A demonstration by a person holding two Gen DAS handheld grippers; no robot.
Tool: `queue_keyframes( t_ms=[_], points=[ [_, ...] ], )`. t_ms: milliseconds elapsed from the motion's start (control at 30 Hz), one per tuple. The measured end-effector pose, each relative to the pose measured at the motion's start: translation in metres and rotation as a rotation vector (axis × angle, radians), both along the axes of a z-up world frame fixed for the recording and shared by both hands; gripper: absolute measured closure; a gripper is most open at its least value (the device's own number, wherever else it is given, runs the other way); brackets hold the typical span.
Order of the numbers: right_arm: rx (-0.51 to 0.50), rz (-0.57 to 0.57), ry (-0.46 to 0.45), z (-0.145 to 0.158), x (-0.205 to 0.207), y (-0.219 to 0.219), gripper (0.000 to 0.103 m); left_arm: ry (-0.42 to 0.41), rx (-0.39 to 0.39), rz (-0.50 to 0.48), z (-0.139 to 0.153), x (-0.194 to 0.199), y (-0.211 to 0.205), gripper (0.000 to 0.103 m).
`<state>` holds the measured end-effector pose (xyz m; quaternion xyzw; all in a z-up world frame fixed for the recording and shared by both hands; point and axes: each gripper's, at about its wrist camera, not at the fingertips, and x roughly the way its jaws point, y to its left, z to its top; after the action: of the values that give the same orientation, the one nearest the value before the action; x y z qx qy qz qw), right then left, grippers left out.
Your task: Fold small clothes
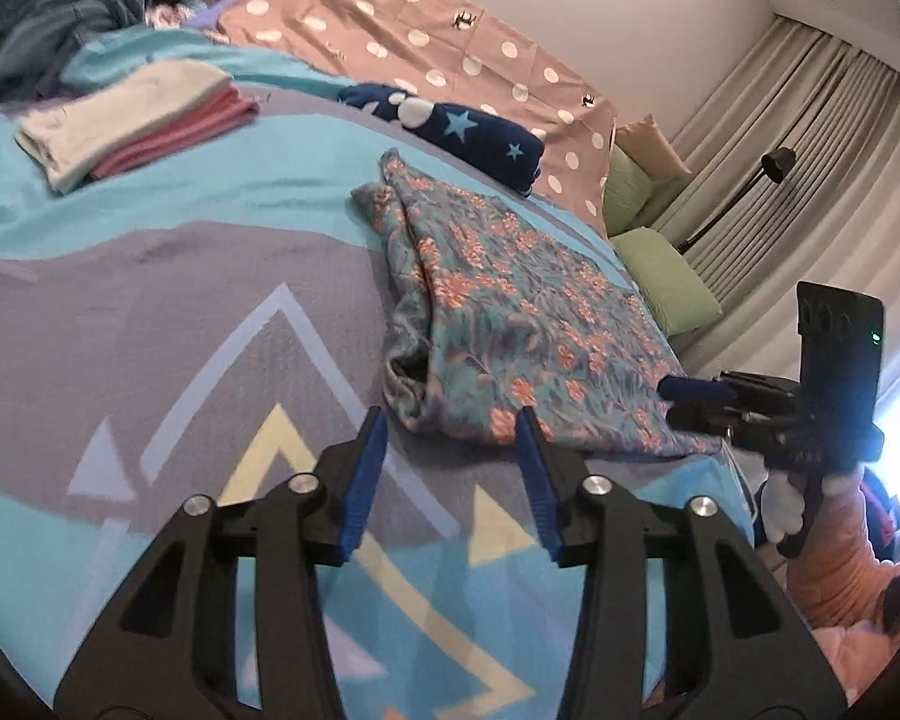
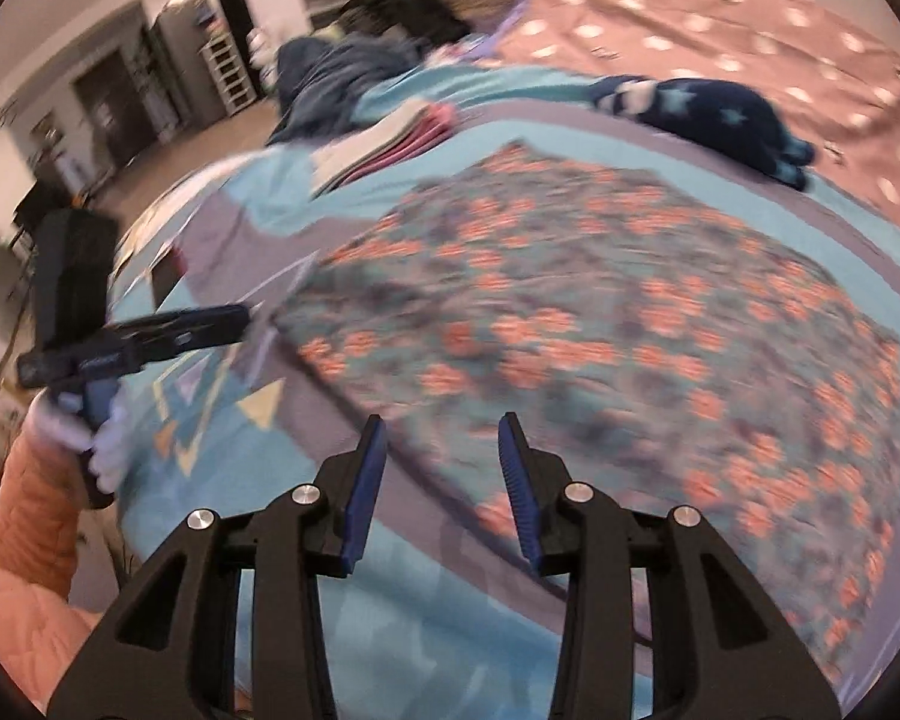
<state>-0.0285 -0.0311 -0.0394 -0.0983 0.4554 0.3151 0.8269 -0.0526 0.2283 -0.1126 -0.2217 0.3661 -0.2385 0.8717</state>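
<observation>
A floral teal-and-orange garment (image 1: 510,312) lies folded flat on the patterned bedspread (image 1: 150,312). In the left wrist view my left gripper (image 1: 450,420) stands open just before the garment's near edge, with nothing between its fingers. My right gripper (image 1: 675,389) reaches in from the right, its blue tip at the garment's right corner. The right wrist view is blurred: the right gripper (image 2: 442,426) hangs open over the near edge of the floral garment (image 2: 600,312), gripping nothing. The left gripper (image 2: 240,318) shows at the left there.
A folded white-and-pink stack (image 1: 132,120) and a navy star-print piece (image 1: 468,126) lie farther back. A heap of blue clothes (image 1: 48,30) sits at the far left. Green pillows (image 1: 666,276) and a floor lamp (image 1: 777,165) stand past the bed's right edge. Orange sleeve (image 1: 834,576).
</observation>
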Motion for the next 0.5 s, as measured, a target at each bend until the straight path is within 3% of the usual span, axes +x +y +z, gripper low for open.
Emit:
queue_keyframes(
  t_ms=[300,500],
  points=[
    [-0.106,0.001,-0.017,0.019,0.093,0.075,0.059,0.021,-0.071,-0.051,-0.013,0.036,-0.002,0.045],
    [-0.227,0.048,-0.001,-0.002,0.154,0.151,0.057,0.041,-0.099,-0.064,-0.017,0.050,-0.001,0.045]
  ],
)
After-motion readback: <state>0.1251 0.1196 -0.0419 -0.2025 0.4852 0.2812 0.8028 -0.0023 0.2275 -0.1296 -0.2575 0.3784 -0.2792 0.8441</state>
